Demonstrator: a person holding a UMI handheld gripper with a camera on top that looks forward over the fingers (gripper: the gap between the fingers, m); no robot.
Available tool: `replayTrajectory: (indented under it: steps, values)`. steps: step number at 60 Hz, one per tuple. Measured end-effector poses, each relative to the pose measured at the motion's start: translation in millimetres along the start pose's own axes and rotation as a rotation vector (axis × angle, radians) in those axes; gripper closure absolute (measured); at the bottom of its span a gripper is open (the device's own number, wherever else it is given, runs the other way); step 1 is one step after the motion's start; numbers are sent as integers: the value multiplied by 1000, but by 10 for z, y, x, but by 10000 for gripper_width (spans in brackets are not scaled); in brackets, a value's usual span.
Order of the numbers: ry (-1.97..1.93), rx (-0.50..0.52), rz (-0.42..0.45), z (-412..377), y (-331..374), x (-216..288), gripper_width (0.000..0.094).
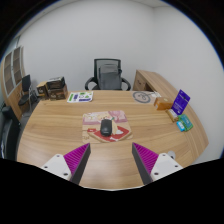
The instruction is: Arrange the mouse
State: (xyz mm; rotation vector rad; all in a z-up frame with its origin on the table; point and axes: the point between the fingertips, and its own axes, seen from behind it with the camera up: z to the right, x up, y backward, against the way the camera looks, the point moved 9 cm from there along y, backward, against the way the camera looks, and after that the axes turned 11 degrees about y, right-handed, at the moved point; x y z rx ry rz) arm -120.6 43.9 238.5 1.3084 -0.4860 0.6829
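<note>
A black mouse (106, 126) lies on a pink and white patterned mouse mat (108, 129) in the middle of a round wooden table (60, 135). My gripper (112, 160) hovers above the near part of the table, well short of the mouse. Its two fingers with purple pads (76, 157) stand wide apart with only bare table between them. The mouse is ahead of the fingers, roughly centred between them.
A black office chair (106, 73) stands behind the table. At the far edge lie papers (81, 97), a round object (144, 98) and dark boxes (52, 88). A purple box (181, 101) and a teal item (182, 123) sit on the right. Shelves (12, 80) stand at the left.
</note>
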Motion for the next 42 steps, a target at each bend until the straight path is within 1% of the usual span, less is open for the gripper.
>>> replayTrajectory:
  steps: [5,11,20,31,42]
  values:
    - [-12,15,-15,-57,429,-183,68]
    - [-40,55,-32,-151,868,-412,69]
    - [-51,48,-36,-171,1302,-688,68]
    - [-47,42,-32,-152,1494,-806,68]
    - [-21,22,-12,-103,1476,-794,67]
